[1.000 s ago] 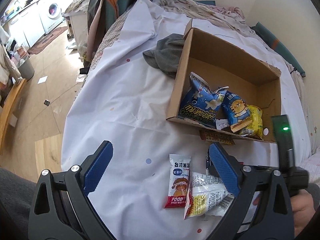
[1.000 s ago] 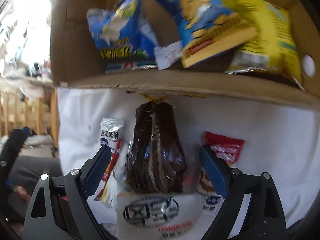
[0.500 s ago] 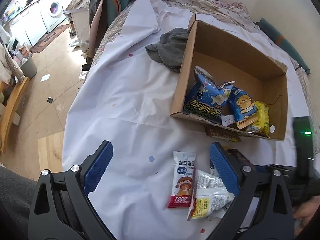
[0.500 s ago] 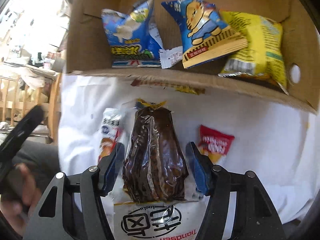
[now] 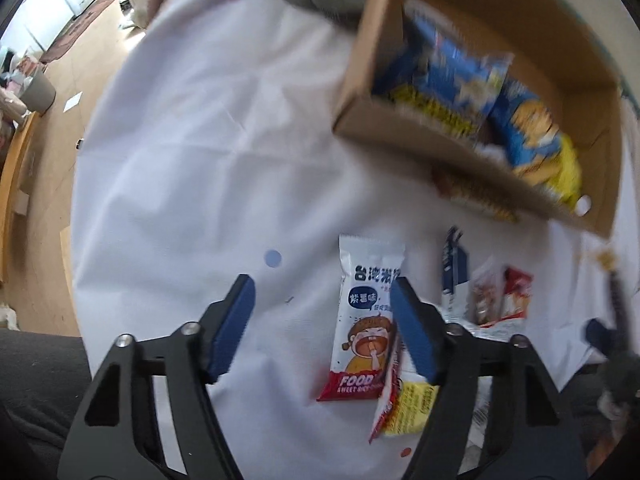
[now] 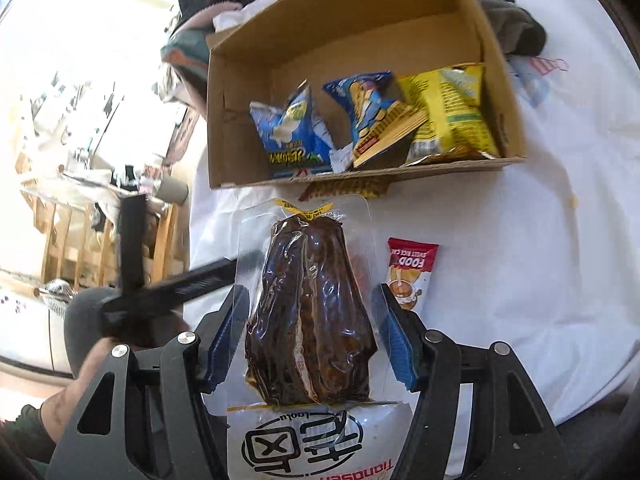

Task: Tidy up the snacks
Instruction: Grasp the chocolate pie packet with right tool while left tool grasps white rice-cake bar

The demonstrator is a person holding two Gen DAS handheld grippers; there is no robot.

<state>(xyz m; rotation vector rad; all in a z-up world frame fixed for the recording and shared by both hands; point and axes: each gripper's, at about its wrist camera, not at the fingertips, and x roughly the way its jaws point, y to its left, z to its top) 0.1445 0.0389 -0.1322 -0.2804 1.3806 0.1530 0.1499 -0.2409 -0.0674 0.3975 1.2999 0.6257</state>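
A white and red rice cake packet [image 5: 366,320] lies on the white sheet between the jaws of my left gripper [image 5: 320,320], close to the right pad [image 5: 412,336]. The jaws are closing; the left pad stands clear of the packet. My right gripper [image 6: 312,336] is shut on a clear pack of dark brown snack [image 6: 312,312] and holds it above the sheet, in front of the cardboard box [image 6: 360,176]. Inside the box [image 5: 420,152] stand two blue bags [image 6: 292,136] and a yellow bag [image 6: 452,112]. Another red rice cake packet [image 6: 410,272] lies to the pack's right.
A yellow and white packet [image 5: 404,404] and small packets [image 5: 500,296] lie right of my left gripper. A flat packet [image 6: 344,190] sticks out under the box front. A grey cloth [image 6: 512,24] lies beside the box. The bed's edge drops to the floor [image 5: 48,160] at left.
My left gripper came down over the rice cake packet and its jaws narrowed. My right gripper closed on the dark pack, lifted it and drew back from the box.
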